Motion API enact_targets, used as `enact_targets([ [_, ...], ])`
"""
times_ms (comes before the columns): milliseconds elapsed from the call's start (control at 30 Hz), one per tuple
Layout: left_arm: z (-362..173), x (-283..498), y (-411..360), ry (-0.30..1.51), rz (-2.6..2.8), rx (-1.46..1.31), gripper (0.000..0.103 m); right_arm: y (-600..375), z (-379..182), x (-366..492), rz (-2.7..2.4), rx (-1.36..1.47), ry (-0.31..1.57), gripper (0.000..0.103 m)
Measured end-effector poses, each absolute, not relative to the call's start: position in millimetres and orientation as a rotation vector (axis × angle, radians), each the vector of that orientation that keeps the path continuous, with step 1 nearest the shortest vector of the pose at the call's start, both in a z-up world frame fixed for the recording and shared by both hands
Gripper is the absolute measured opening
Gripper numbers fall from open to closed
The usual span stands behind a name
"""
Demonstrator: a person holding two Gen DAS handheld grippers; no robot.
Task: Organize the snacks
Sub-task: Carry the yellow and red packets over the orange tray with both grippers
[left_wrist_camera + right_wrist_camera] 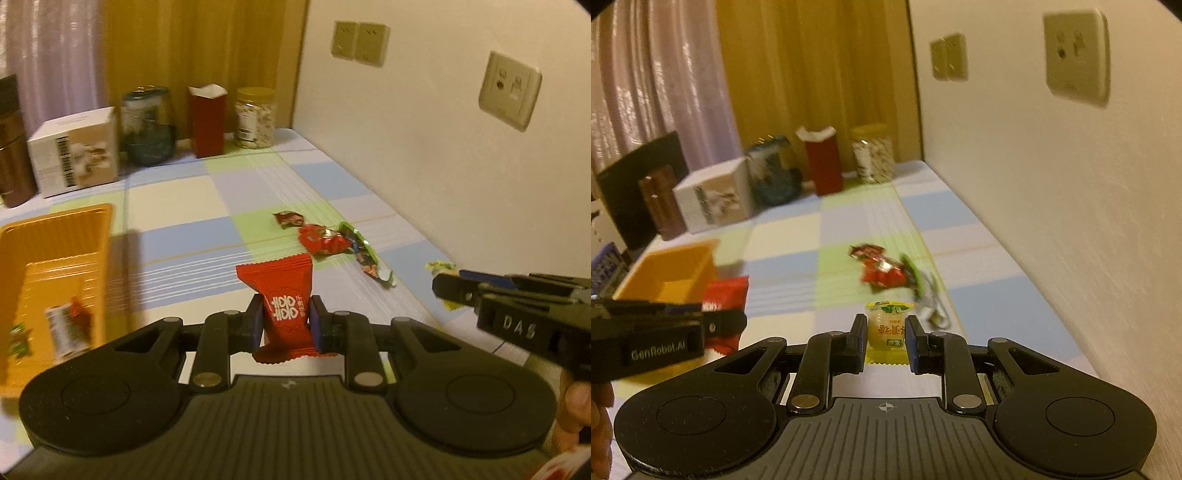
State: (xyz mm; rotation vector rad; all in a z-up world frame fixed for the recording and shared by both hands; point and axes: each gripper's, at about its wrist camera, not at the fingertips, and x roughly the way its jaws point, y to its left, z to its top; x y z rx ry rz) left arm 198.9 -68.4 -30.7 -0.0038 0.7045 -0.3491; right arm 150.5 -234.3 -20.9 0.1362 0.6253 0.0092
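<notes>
My left gripper (286, 317) is shut on a red snack packet (282, 295) with white characters, held upright above the checked tablecloth. My right gripper (886, 332) is shut on a small yellow-green candy packet (888, 326). In the left wrist view the right gripper (443, 286) comes in from the right with that yellow-green packet (441, 266) at its tip. The right wrist view shows the left gripper (738, 319) at the left holding the red packet (726, 295). An orange tray (55, 236) with a few wrapped snacks (68, 328) inside lies at the left. Loose red and green candies (328, 240) sit on the cloth ahead.
At the back of the table stand a white box (75, 151), a dark glass jar (147, 125), a red carton (207, 122), a jar with a yellow lid (255, 118) and a brown flask (13, 144). A wall with sockets (509, 92) borders the table's right side.
</notes>
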Motion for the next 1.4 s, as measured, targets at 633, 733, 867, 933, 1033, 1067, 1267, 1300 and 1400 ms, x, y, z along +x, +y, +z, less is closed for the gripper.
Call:
enact_targets([
  [633,-2.6,149.7,77.0,0.686,-0.142,-0.054,0.022,-99.6,3.6,141.7,0.25,0.116,0.618,0.022],
  [733,-4.5,149.7,95.5,0.69,-0.113,-0.061,0.022,-78.7,1.2,146.3,0.286,0.107,0.624,0.022],
  [867,-9.0,151.2,117.9,0.698,-0.083,-0.067,0.022,-52.3,-3.7,156.6,0.334,0.099,0.634,0.022],
  [933,-11.0,153.0,126.7,0.701,-0.07,-0.066,0.022,-42.0,-5.8,161.0,0.349,0.093,0.636,0.022],
  [1033,-13.2,157.9,138.7,0.705,-0.054,-0.064,0.022,-29.3,-8.5,168.6,0.371,0.094,0.641,0.022],
  [1067,-13.8,159.6,142.7,0.706,-0.051,-0.063,0.022,-25.4,-9.5,171.5,0.378,0.093,0.643,0.022],
  [1267,-18.7,172.7,159.0,0.712,-0.037,-0.048,0.022,-8.1,-14.7,188.4,0.408,0.092,0.65,0.022],
  [1300,-19.9,176.1,160.2,0.715,-0.036,-0.048,0.022,-6.0,-16.1,192.0,0.41,0.092,0.652,0.022],
  [1400,-24.5,187.2,165.1,0.723,-0.035,-0.046,0.022,-0.6,-21.9,202.7,0.417,0.097,0.663,0.022],
])
